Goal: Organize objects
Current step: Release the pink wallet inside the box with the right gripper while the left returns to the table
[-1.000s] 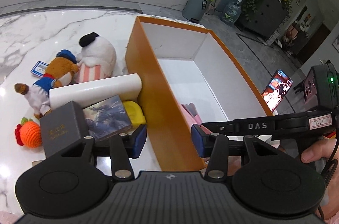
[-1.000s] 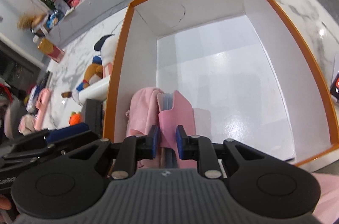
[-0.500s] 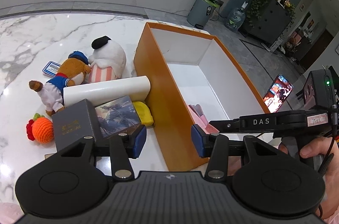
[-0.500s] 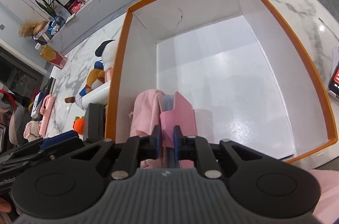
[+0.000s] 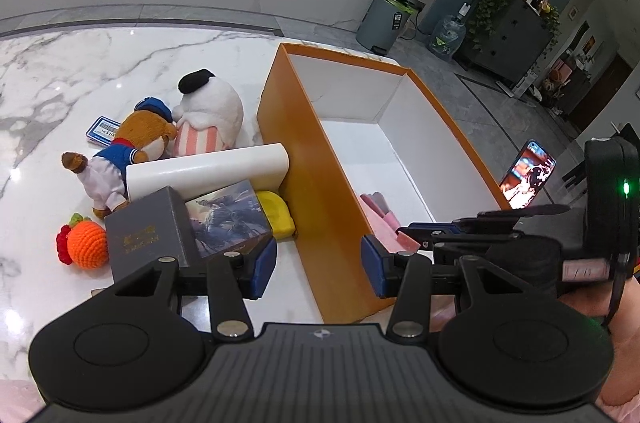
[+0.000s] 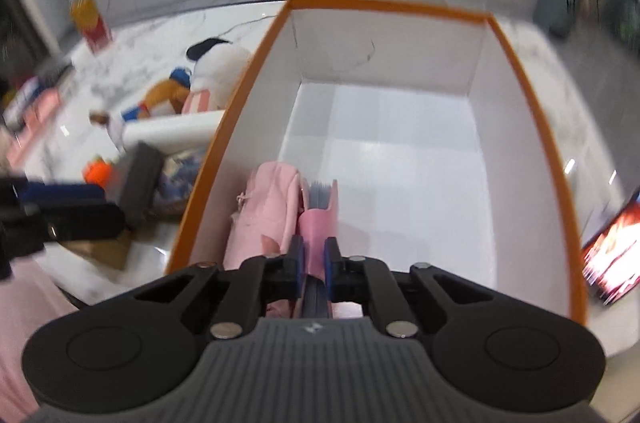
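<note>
An orange box (image 5: 304, 159) with a white inside stands on the marble table. At its near left corner lean a pink cloth pouch (image 6: 268, 207) and a flat pink case (image 6: 320, 219). My right gripper (image 6: 314, 251) reaches into that corner with its jaws closing, and the blue pads press on the pink case. It also shows in the left wrist view, where the right gripper (image 5: 408, 237) is at the pink case (image 5: 380, 211). My left gripper (image 5: 318, 265) is open above the box's near left wall, gripping nothing.
Left of the box lie a white plush (image 5: 208, 111), a bear plush (image 5: 132, 147), a white roll (image 5: 208, 171), a dark grey box (image 5: 148, 235), a picture box (image 5: 228, 219), a yellow thing (image 5: 274, 215) and an orange crochet fruit (image 5: 86, 247). A lit phone (image 5: 528, 175) lies on the right.
The right gripper's jaws have narrowed onto the pink case and the gripper has rolled, so its view is now blurred. The left gripper keeps the same width and has drawn back a little.
</note>
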Demonstrator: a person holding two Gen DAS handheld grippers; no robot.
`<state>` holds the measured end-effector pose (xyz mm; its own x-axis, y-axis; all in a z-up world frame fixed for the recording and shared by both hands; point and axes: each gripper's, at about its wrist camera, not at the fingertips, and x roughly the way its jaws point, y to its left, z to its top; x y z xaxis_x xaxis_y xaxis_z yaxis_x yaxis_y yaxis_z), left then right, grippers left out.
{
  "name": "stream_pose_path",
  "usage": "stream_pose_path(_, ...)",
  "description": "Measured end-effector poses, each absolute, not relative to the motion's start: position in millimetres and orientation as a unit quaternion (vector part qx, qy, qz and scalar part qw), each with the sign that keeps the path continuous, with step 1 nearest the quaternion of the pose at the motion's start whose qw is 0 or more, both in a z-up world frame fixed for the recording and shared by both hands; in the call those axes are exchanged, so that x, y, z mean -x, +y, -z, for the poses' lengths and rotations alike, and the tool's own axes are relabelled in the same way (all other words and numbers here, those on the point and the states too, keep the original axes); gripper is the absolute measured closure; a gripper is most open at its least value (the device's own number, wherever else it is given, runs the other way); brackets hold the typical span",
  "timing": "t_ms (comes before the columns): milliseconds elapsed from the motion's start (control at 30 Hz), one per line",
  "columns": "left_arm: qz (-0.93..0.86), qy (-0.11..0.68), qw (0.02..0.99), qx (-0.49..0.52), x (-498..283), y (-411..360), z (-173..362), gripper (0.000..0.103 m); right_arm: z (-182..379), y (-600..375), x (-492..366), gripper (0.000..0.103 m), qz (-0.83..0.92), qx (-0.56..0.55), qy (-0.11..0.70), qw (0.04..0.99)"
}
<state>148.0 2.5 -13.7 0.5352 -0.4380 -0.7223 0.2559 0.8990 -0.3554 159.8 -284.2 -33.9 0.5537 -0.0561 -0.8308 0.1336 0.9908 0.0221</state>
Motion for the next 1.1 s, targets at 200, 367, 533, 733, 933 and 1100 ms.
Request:
stream_pose_path(200,0.196,0.440,0.870,0.109,-147,7,15,0.049,32,-281,-167,0.094,0.025,-0.031,0.483,0.875)
stream_pose_path(367,0.195,0.440,0.870,0.107,-146,8,16,0.049,37,-312,-165,0.094,0.022,-0.176,0.484,0.857)
stream_pose_path(533,0.195,0.439,0.870,0.108,-147,8,16,0.049,40,-332,-154,0.091,0.029,-0.251,0.476,0.843)
stream_pose_path(733,0.192,0.438,0.872,0.104,-145,8,13,0.049,38,-331,-150,0.089,0.035,-0.248,0.467,0.848)
stream_pose_path(933,0.189,0.437,0.874,0.102,-144,9,11,0.049,37,-335,-151,0.088,0.035,-0.248,0.463,0.850)
stream_pose_path(1100,0.176,0.427,0.883,0.085,-140,17,0,0.049,21,-326,-146,0.088,0.026,-0.231,0.433,0.871)
